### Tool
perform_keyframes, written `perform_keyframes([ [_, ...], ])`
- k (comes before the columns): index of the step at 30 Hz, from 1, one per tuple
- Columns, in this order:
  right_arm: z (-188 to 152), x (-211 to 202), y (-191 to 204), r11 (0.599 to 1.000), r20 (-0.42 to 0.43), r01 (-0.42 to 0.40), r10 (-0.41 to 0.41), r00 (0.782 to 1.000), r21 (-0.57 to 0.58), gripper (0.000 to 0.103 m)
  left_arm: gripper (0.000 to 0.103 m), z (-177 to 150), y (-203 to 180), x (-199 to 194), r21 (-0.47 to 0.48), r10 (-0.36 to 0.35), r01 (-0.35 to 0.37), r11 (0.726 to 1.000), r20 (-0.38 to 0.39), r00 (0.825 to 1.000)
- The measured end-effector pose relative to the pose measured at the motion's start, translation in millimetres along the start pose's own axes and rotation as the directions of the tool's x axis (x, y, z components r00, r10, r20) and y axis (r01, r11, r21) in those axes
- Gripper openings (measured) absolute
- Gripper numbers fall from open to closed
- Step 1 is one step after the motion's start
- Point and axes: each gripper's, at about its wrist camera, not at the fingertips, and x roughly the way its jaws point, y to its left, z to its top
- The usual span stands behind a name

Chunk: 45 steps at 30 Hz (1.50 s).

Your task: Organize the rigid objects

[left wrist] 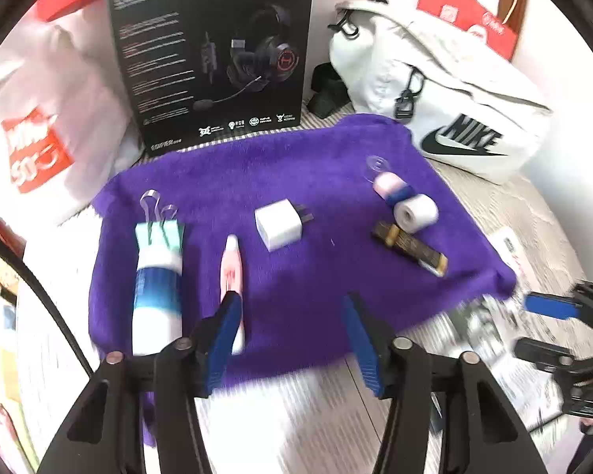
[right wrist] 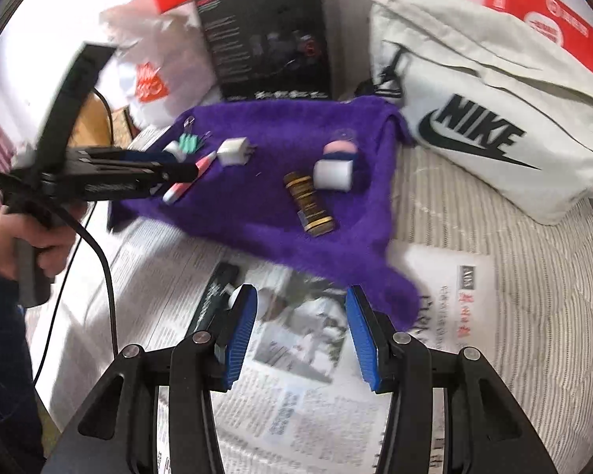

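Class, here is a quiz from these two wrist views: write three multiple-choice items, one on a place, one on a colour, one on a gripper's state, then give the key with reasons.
1. Where does the white charger plug lie?
A. on the purple towel
B. inside the white bag
C. on the newspaper

2. What colour are the pads of the right gripper?
A. red
B. blue
C. green

3. How does the left gripper stand?
A. shut on the pen
B. shut on the plug
C. open, holding nothing

Key: 1 A, purple towel surrounds the plug; 2 B, both pads show blue ribbing; 3 C, only towel shows in the gap between the pads, and the pink pen lies beside the left pad, ungripped.
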Motion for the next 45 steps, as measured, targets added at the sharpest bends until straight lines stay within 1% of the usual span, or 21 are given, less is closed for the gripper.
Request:
perform_keyframes([
  [3,-6.1,13.8,14.2,0.999,-0.016,-0.018,0.017,1.000,-0.049,0.046,0.052,-21.8,3.0,-12.4,-0.027,0.017,-0.016,0.999,0.007,1.000],
  [7,-9.1,30.8,23.7,0.996,-0.029,-0.026,0.024,0.999,-0.080,0.042,0.052,-51.1,13.6,-23.0,-0.092,0.009,-0.008,0.996,0.012,1.000],
  [13,-9.9,51.6,30.2,0.995,-0.017,0.006,-0.008,1.000,-0.103,0.041,0.052,-83.0,23.6,-31.9,-0.162,0.008,-0.004,0.987,0.020,1.000],
  [14,-9.9,54.6,31.2,0.994,-0.013,0.010,-0.011,1.000,-0.105,0.039,0.052,-86.5,23.8,-31.6,-0.171,0.005,-0.002,0.985,0.019,1.000],
  [15,-10.6,57.8,32.4,0.994,-0.008,0.013,-0.014,1.000,-0.107,0.036,0.052,-89.1,23.1,-31.6,-0.174,0.005,-0.001,0.985,0.020,1.000],
  [16,-12.0,59.0,33.1,0.994,-0.001,0.022,-0.022,1.000,-0.107,0.030,0.052,-91.7,21.6,-30.9,-0.175,0.003,0.001,0.985,0.023,1.000],
  [17,-13.1,59.1,33.6,0.994,0.019,0.036,-0.034,0.999,-0.107,0.030,0.052,-93.6,19.5,-30.5,-0.173,0.004,0.001,0.985,0.025,1.000],
  [20,-17.8,58.6,35.2,0.992,0.056,0.058,-0.052,0.997,-0.108,0.030,0.052,-98.4,14.5,-25.1,-0.169,0.044,-0.038,0.985,0.031,0.999],
  [22,-20.1,58.4,36.0,0.992,0.074,0.072,-0.064,0.995,-0.108,0.030,0.052,-102.5,15.1,-20.8,-0.179,0.050,-0.043,0.983,0.033,0.998],
  [26,-19.1,59.3,37.3,0.990,0.075,0.086,-0.078,0.994,-0.113,0.030,0.051,-114.0,19.4,-12.7,-0.200,0.074,-0.063,0.978,0.049,0.996],
  [29,-18.6,59.8,35.8,0.991,0.075,0.084,-0.076,0.994,-0.107,0.030,0.051,-121.7,22.3,-14.0,-0.222,0.074,-0.050,0.974,0.103,0.992],
  [31,-19.0,59.9,35.2,0.991,0.074,0.081,-0.074,0.995,-0.105,0.030,0.051,-124.8,22.2,-14.3,-0.223,0.078,-0.049,0.974,0.123,0.989],
  [34,-19.5,60.6,38.8,0.988,0.075,0.099,-0.091,0.993,-0.118,0.030,0.052,-124.2,21.6,-13.6,-0.219,0.080,-0.052,0.974,0.120,0.989],
  [37,-19.9,60.8,40.8,0.986,0.076,0.109,-0.100,0.992,-0.126,0.030,0.059,-122.9,17.4,-11.7,-0.195,0.080,-0.057,0.979,0.113,0.990],
  [39,-19.6,61.0,40.9,0.986,0.076,0.108,-0.099,0.992,-0.126,0.030,0.061,-121.6,11.3,-9.5,-0.171,0.108,-0.090,0.981,0.099,0.989],
  [40,-19.8,60.8,40.8,0.986,0.076,0.108,-0.099,0.992,-0.126,0.030,0.063,-121.1,8.5,-8.5,-0.157,0.117,-0.102,0.982,0.094,0.989],
  [42,-19.9,60.8,41.3,0.986,0.076,0.110,-0.101,0.992,-0.126,0.030,0.064,-120.1,4.0,-6.7,-0.136,0.137,-0.125,0.983,0.084,0.987],
  [45,-19.7,61.0,41.1,0.986,0.076,0.110,-0.101,0.992,-0.127,0.030,0.064,-120.3,5.0,-7.3,-0.138,0.133,-0.121,0.983,0.085,0.987],
])
